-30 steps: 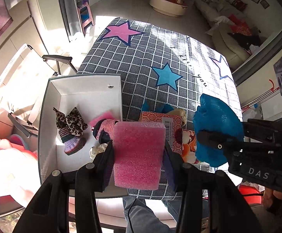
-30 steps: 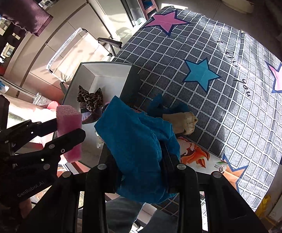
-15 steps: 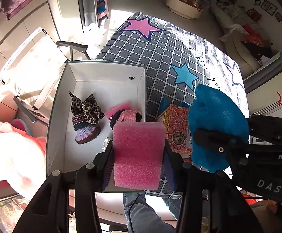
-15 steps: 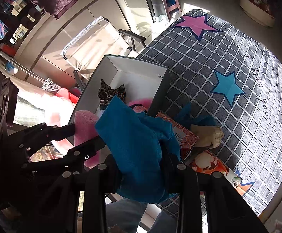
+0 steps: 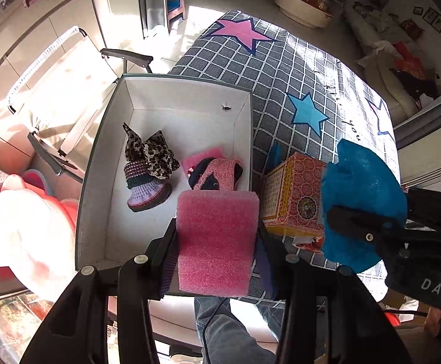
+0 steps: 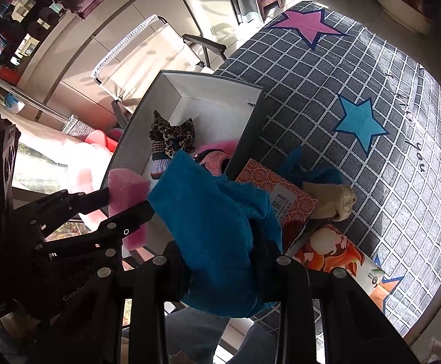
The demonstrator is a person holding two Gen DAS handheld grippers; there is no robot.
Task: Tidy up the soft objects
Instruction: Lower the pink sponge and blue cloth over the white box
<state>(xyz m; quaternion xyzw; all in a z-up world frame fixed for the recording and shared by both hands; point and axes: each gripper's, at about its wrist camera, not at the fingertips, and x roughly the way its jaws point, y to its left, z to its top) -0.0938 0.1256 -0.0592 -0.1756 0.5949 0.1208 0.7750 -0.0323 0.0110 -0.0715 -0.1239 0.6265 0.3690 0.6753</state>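
my left tongs (image 5: 217, 242) are clamped on a pink foam block (image 5: 217, 239), held over the near end of the white box (image 5: 105, 163) at the bench's near left corner. my right tongs (image 6: 220, 261) grip a blue cloth (image 6: 217, 230) just beside it, above an orange patterned carton (image 5: 293, 200) on the checked star cloth (image 5: 296, 69). a knitted bootie (image 5: 147, 188) lies inside the box.

1. A porous, matt pink foam block (image 5: 217, 242) is seen.
2. A fuzzy blue cloth (image 6: 217, 227) is shown.
3. At eleven o'clock, a white box (image 5: 172, 91) looks like smooth matt cardboard.
4. The counter cover (image 5: 281, 69) is woven cloth.
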